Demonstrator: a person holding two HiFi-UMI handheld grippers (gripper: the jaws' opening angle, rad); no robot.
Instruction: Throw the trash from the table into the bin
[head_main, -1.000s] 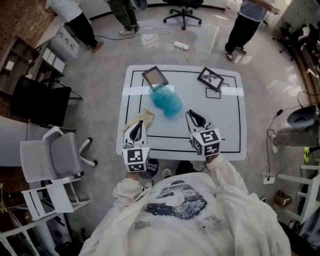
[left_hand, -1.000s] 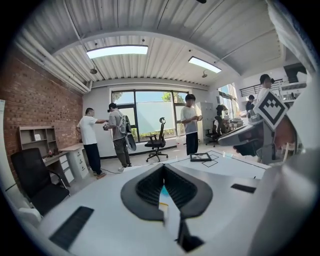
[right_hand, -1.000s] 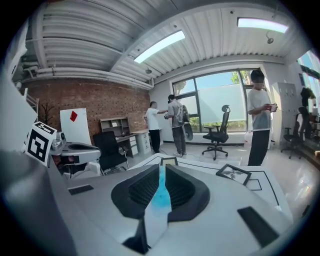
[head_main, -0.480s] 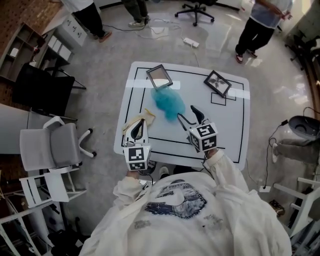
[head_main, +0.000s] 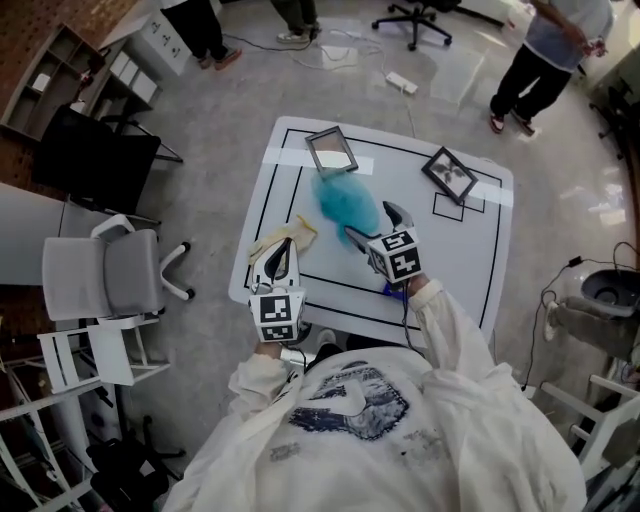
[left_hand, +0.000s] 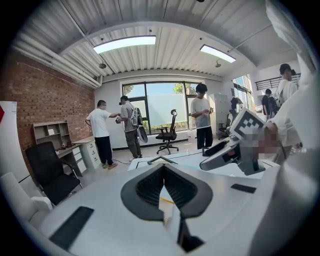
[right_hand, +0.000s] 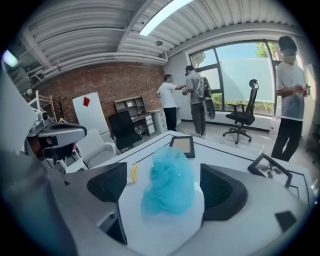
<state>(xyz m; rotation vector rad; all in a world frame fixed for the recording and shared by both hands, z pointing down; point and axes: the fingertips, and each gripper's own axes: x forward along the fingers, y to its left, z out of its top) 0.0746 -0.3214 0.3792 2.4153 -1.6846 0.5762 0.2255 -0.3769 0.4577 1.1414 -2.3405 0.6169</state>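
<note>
On the table (head_main: 462, 262), the right claw (head_main: 372, 221), just opened wide, brackets the loose blue bag (head_main: 348, 203).

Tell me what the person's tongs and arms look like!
Both the left tongs and right tongs are black with ribbed pads, pale grey bodies, and each carries a cube of black-and-white square markers. The person wears loose cream sleeves.

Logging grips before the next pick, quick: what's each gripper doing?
Left gripper: shut, nothing visibly held.
Right gripper: open, jaws have just been opening; blue plastic bag between them, not gripped.
</note>
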